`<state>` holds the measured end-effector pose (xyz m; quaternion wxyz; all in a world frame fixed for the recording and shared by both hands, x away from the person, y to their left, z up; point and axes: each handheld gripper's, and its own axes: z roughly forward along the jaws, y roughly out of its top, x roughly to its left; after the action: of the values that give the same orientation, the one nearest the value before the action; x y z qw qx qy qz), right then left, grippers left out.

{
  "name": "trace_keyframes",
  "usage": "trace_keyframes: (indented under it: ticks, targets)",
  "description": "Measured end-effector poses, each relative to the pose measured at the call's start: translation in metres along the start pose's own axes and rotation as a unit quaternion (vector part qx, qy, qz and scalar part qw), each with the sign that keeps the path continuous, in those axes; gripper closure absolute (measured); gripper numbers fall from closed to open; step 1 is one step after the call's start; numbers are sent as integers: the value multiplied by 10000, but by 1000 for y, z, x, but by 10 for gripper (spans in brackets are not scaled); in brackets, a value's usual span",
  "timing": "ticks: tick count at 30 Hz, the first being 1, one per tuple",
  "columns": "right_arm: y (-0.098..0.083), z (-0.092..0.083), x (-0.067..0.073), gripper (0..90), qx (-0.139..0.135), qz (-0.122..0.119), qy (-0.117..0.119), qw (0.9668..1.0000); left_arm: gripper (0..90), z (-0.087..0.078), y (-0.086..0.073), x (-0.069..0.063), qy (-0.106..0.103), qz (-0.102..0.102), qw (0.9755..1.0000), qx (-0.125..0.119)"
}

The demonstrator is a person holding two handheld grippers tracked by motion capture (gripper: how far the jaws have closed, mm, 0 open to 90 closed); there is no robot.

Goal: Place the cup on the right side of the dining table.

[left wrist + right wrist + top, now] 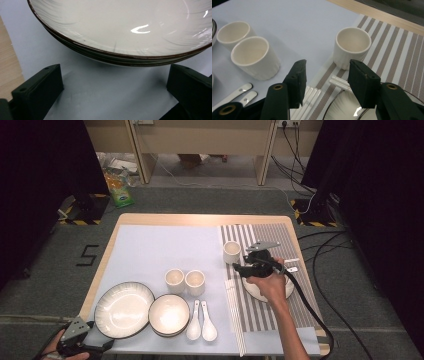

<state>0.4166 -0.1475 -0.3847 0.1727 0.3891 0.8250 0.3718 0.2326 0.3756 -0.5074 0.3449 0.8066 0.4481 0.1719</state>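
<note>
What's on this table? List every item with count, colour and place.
cups: three, cream; two side by side mid-table, one on striped mat
large plate: one, white, dark rim; front left
bowl: one, white; right of large plate
spoons: two, white; right of bowl
chopsticks: several, white; striped mat's left edge
dish: one, white; under right hand
blue mat: one; left
striped mat: one; right
left gripper: black, open, facing large plate
right gripper: black, open, empty

Dark-rimmed white plate just beyond the spread, empty tool jaws
</note>
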Motion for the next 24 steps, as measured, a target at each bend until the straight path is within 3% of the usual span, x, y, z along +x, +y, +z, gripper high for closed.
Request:
trace_keyframes:
  ticks: [11,24]
  targets:
    - [-30,-4,9,458,24,-98,70,9999,0,-1,0,0,-37,-18,10000,55]
    - [-51,-15,20,444,-58,-275,183,9994,0,0,0,0,-1,-6,10000,17]
